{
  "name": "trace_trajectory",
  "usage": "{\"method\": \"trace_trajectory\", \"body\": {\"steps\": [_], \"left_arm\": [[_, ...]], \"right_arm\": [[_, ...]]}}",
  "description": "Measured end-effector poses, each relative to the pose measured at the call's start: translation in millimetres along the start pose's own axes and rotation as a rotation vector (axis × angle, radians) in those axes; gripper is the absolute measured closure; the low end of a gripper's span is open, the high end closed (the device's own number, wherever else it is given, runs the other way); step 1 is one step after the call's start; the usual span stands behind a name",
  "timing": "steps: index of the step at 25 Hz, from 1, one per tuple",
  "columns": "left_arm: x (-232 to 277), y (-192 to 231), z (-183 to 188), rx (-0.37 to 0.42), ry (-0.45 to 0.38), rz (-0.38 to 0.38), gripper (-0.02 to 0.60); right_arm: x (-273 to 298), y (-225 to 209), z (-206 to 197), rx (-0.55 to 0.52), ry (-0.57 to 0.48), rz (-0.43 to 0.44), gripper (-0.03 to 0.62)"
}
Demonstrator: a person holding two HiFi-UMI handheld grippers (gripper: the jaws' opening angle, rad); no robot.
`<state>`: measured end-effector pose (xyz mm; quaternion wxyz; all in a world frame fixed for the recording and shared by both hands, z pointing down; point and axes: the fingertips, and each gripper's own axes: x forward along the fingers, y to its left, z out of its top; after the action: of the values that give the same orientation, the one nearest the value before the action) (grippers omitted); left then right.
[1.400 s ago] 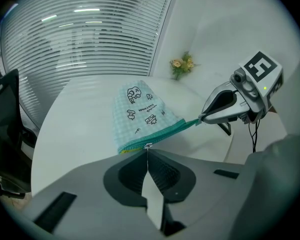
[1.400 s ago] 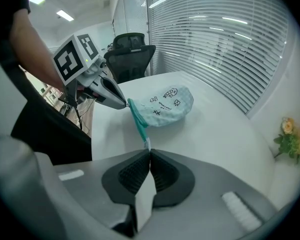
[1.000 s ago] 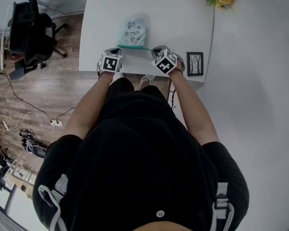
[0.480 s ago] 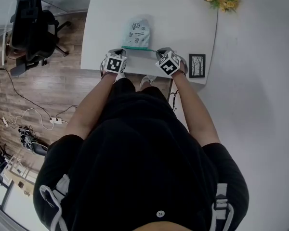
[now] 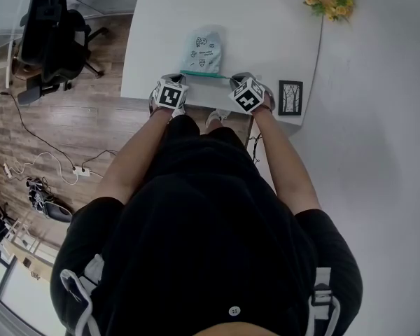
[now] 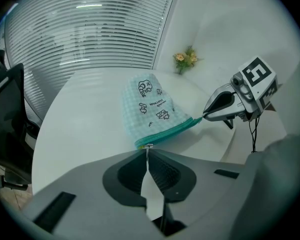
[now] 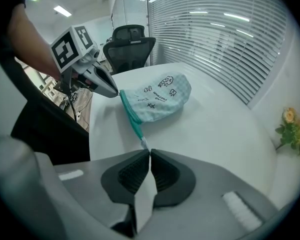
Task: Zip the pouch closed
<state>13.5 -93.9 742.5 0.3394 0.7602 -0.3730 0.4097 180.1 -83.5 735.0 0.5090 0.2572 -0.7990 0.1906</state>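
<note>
Pouch (image 5: 201, 47) lies flat on white tabletop (image 5: 266, 26), teal zip (image 5: 204, 74) twd me, close to front edge. L gripper (image 6: 147, 151): my jaws pinched tight on thin metal zip pull (image 6: 148, 147) at pouch's left corner. R gripper (image 7: 150, 154): jaws closed on small whitish end tab (image 7: 145, 144) at opp corner. Gripping both ends pulls zip line straight btwn them, prob so slider runs w/o fabric bunching. Zip band looks flat, can't tell if teeth already meshed. Pouch body slack, pointing away from me
</note>
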Motion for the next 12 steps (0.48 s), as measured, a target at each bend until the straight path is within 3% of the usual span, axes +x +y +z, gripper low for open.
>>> {"method": "trace_trajectory", "body": {"steps": [12], "left_arm": [[-22,14,-22,-0.024,-0.033,0.014,0.514]], "right_arm": [[7,10,-4,-0.003,0.007,0.042,0.543]]}}
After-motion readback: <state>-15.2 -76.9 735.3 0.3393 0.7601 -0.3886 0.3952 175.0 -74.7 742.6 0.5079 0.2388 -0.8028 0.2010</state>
